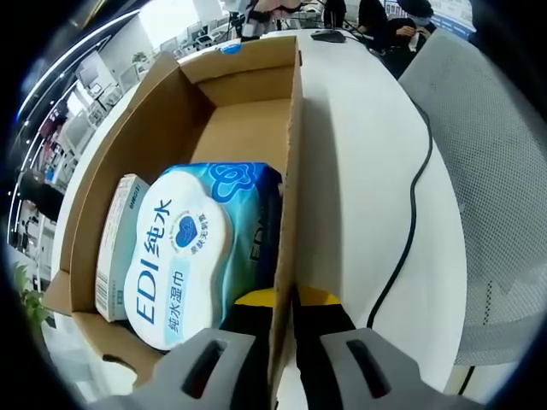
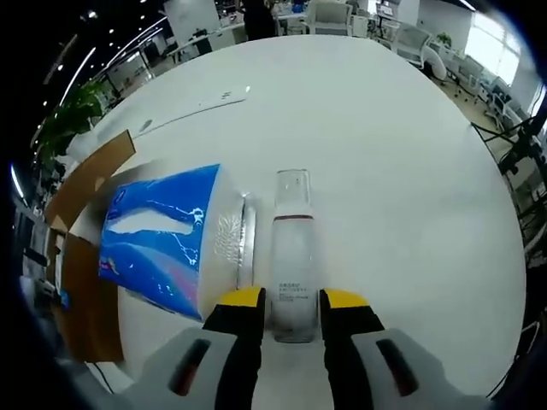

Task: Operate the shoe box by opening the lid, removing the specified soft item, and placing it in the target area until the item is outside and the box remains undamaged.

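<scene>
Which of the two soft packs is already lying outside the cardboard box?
The blue tissue pack, lying on the white table beside the clear bottle. The EDI wet-wipe pack sits inside the cardboard box.

The white table (image 2: pixel 402 154) carries a clear bottle (image 2: pixel 292 256) lying between the jaws of the right gripper (image 2: pixel 291 309), and a blue tissue pack (image 2: pixel 162 239) just to its left, touching it. In the left gripper view, the open cardboard box (image 1: pixel 128 145) stands on the table, and a black cable (image 1: pixel 414 205) lies to the right of the left gripper (image 1: pixel 284 309).
</scene>
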